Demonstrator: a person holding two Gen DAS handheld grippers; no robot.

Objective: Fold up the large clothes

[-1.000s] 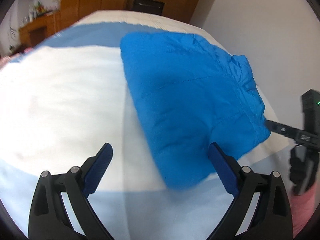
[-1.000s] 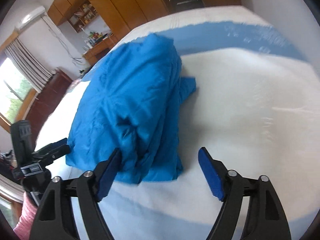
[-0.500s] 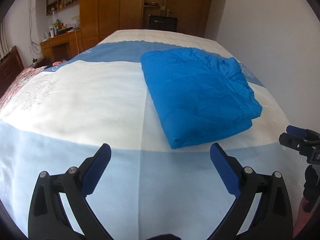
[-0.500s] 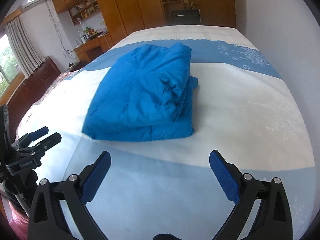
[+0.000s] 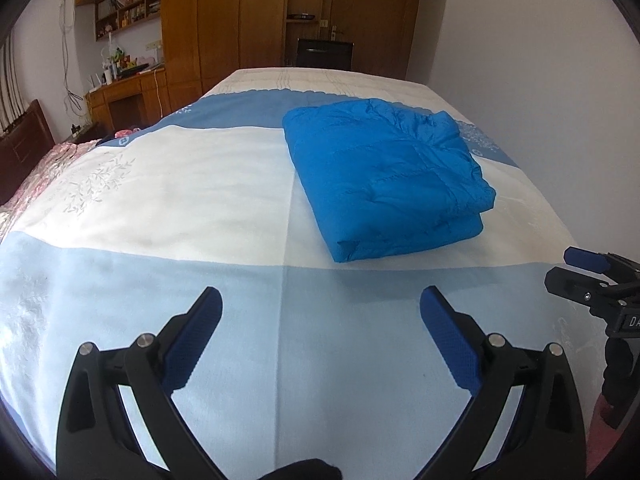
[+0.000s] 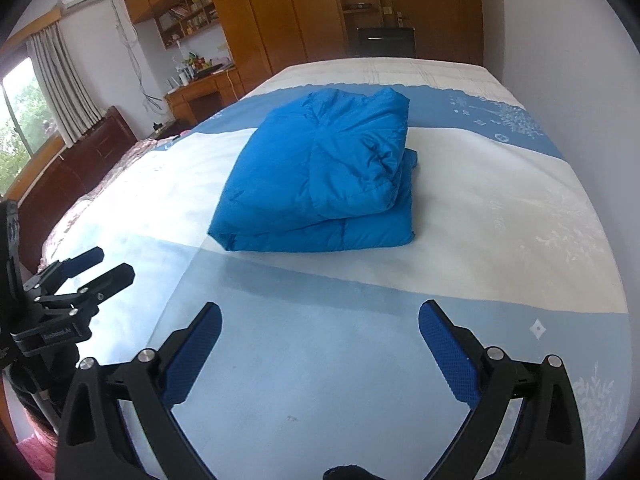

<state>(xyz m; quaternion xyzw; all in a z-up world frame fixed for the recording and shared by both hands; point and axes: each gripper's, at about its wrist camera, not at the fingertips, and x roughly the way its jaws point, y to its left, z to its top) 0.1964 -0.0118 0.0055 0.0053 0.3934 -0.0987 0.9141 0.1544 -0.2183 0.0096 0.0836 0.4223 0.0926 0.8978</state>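
I am keeping both jaws wide open, the left gripper (image 5: 320,312) and right gripper (image 6: 320,328) holding nothing. The blue jacket (image 5: 384,184) is lying folded on the bed (image 5: 160,184) at one o'clock, well apart, so folding seems finished.

Folded blue down jacket (image 5: 384,176) (image 6: 324,176) on a bed (image 5: 160,208) (image 6: 500,208) with a blue-and-white patterned bedspread.

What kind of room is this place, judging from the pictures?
Most likely a home bedroom: a large bed with a folded blue jacket on it, wooden wardrobes behind, and a desk near a curtained window.
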